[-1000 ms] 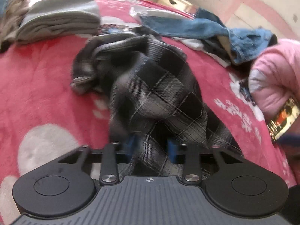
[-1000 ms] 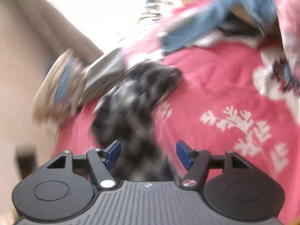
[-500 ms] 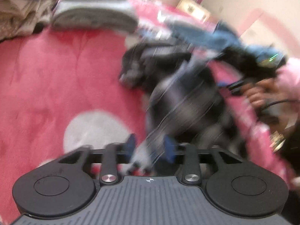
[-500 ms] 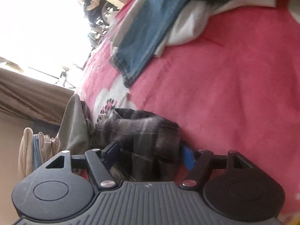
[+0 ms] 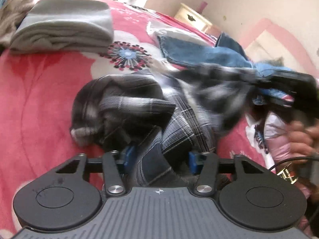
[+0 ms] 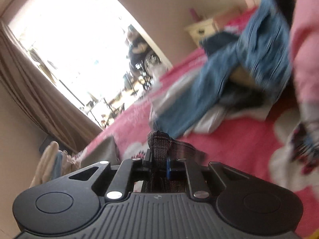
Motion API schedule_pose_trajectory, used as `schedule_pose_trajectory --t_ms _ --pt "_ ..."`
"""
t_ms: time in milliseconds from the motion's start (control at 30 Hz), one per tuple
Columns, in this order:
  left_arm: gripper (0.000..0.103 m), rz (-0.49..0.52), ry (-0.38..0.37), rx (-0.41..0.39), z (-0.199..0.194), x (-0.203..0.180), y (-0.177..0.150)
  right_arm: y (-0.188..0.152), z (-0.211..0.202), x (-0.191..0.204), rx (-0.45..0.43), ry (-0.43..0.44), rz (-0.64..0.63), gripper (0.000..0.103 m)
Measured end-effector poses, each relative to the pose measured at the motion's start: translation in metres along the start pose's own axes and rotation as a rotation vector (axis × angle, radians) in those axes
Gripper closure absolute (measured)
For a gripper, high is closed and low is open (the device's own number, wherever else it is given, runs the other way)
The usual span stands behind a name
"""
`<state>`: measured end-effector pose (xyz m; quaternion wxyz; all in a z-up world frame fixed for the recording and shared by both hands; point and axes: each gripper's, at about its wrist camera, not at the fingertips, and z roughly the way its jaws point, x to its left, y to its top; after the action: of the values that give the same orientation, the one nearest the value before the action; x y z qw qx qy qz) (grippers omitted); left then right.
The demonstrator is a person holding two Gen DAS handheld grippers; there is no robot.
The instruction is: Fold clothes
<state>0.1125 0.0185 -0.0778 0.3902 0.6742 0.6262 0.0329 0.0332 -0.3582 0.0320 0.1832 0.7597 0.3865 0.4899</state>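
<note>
A dark plaid garment (image 5: 139, 103) lies crumpled on the red flowered blanket (image 5: 39, 99). My left gripper (image 5: 161, 158) sits low over its near end. Its jaws are closing, with a bunch of the plaid cloth between the blue pads (image 5: 127, 155) and a dark gap showing by the right one. My right gripper (image 6: 159, 165) is closing and its pads pinch a narrow fold of the plaid garment (image 6: 159, 141), which sticks up above them. In the left wrist view, that part of the cloth stretches up to the right, blurred.
A folded grey garment (image 5: 63, 29) and beige clothes (image 5: 12, 20) lie at the back left. Jeans (image 5: 199, 53) over white cloth lie at the back right, and a pink garment (image 5: 279, 139) beside a person's hand (image 5: 301, 137). A cream nightstand (image 5: 193, 17) stands by the wall.
My right gripper has shut on a fold of the plaid garment and swung upward with it. The left gripper has shifted, and its pads stand wider apart than before.
</note>
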Motion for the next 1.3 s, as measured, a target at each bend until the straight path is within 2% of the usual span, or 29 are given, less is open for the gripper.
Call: schedule_pose_trajectory --t_ms 167,267,433,533,667,700,733,767,800,833,867,933,967,1033,1167,1233,1300 --pt "0.083 0.023 0.033 0.03 -0.016 0.006 -0.009 0.004 -0.057 0.012 0.0 0.091 -0.009 0.088" --pt "0.085 0.029 0.068 0.023 -0.029 0.011 -0.013 -0.012 -0.096 0.025 0.056 0.193 -0.059 0.088" --pt "0.085 0.031 0.164 -0.011 -0.062 0.028 -0.023 -0.073 -0.139 0.046 0.283 0.375 -0.196 0.088" --pt "0.084 0.037 0.24 -0.015 -0.082 0.043 -0.03 -0.126 -0.136 0.056 0.472 0.379 -0.29 0.088" --pt "0.066 0.019 0.223 -0.046 -0.12 0.049 -0.039 -0.189 -0.113 0.062 0.673 0.283 -0.389 0.085" --pt "0.057 0.024 0.181 -0.043 -0.125 0.043 -0.041 -0.196 -0.107 0.061 0.71 0.263 -0.386 0.084" --pt "0.052 0.03 0.134 -0.038 -0.13 0.037 -0.043 -0.204 -0.101 0.06 0.747 0.243 -0.383 0.08" --pt "0.042 0.036 0.087 -0.033 -0.135 0.03 -0.045 -0.212 -0.095 0.06 0.784 0.223 -0.38 0.075" --pt "0.036 0.056 0.032 -0.007 -0.133 0.019 -0.048 -0.219 -0.09 0.059 0.821 0.203 -0.376 0.073" --pt "0.035 0.078 -0.023 0.022 -0.131 0.007 -0.052 -0.224 -0.091 0.059 0.841 0.2 -0.374 0.065" --pt "0.032 0.1 -0.079 0.05 -0.128 -0.005 -0.056 -0.226 -0.098 0.057 0.841 0.216 -0.372 0.056" --pt "0.031 0.143 -0.167 0.128 -0.118 -0.029 -0.065 -0.22 -0.119 0.056 0.809 0.234 -0.391 0.047" --pt "0.031 0.168 -0.2 0.157 -0.113 -0.04 -0.072 -0.215 -0.13 0.054 0.788 0.234 -0.403 0.046" --pt "0.031 0.245 -0.221 0.19 -0.102 -0.061 -0.083 -0.2 -0.148 0.047 0.744 0.197 -0.407 0.044" --pt "0.031 0.413 -0.236 0.214 -0.088 -0.102 -0.101 -0.163 -0.169 0.025 0.614 0.01 -0.388 0.042" --pt "0.028 0.499 -0.254 0.207 -0.084 -0.123 -0.107 -0.147 -0.177 0.007 0.533 -0.062 -0.305 0.042" --pt "0.018 0.59 -0.247 0.208 -0.074 -0.142 -0.115 -0.133 -0.181 -0.01 0.462 -0.096 -0.193 0.042"
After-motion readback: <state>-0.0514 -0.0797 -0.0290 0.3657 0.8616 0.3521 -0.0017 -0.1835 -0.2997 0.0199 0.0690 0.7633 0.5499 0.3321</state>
